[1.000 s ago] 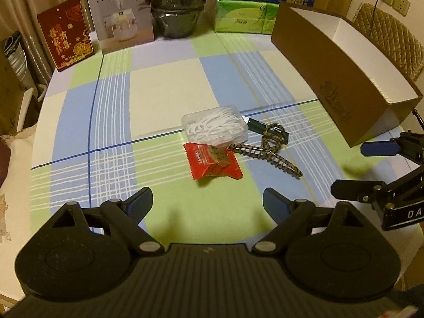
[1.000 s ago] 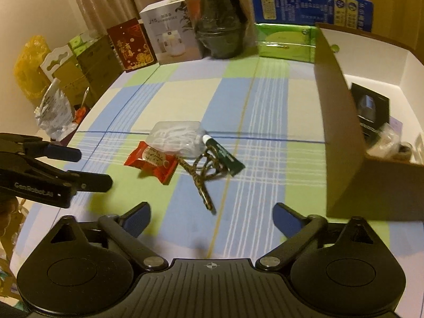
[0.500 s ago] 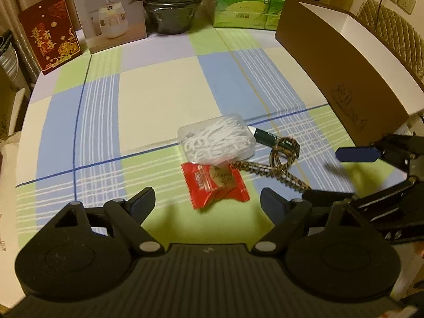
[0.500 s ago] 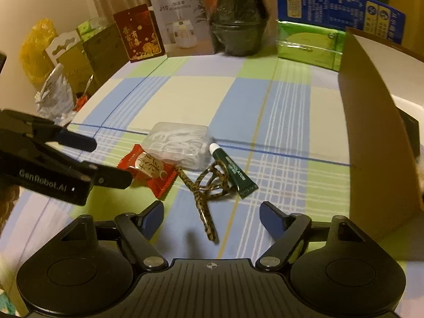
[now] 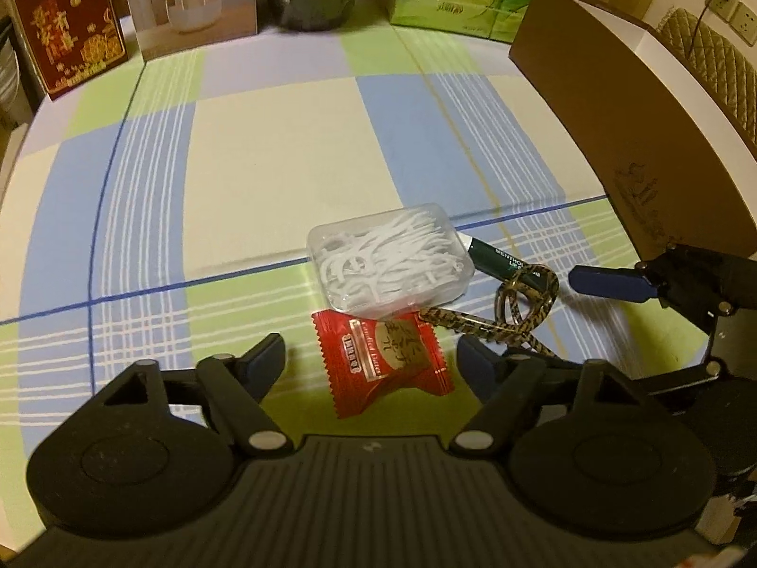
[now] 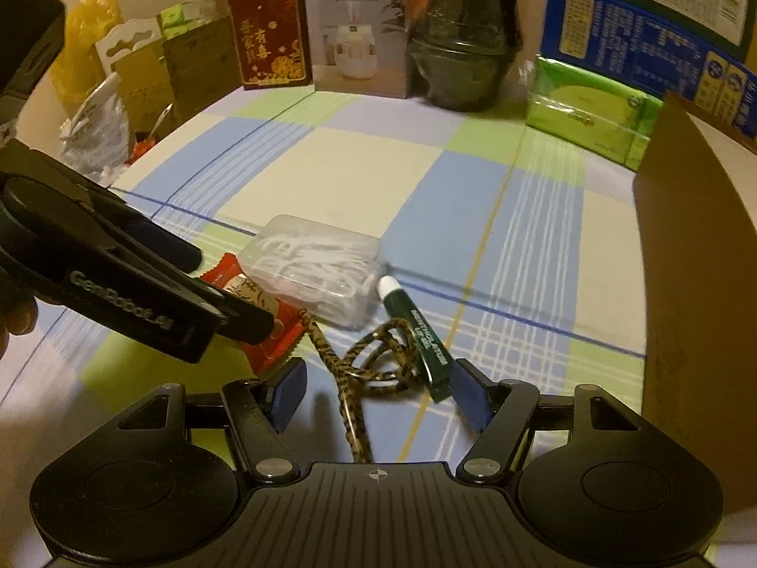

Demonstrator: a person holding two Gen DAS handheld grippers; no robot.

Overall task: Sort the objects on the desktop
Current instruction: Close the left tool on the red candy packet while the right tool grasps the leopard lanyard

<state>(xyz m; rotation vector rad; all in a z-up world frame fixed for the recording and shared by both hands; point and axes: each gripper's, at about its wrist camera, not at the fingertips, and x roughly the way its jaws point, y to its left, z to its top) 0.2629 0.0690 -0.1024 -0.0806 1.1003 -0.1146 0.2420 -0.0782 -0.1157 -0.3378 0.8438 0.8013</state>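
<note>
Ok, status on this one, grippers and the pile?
Left gripper open over red packet. Right gripper open around hair clip, green tube alongside. Floss box untouched. Nothing gripped.

Background clutter, far table edge
Red gold-printed card [image 5: 66, 23], white humidifier box [image 6: 359, 33], dark lidded pot [image 6: 466, 61], green tissue packs [image 5: 454, 4], checked tablecloth table [image 5: 265, 156].
</note>
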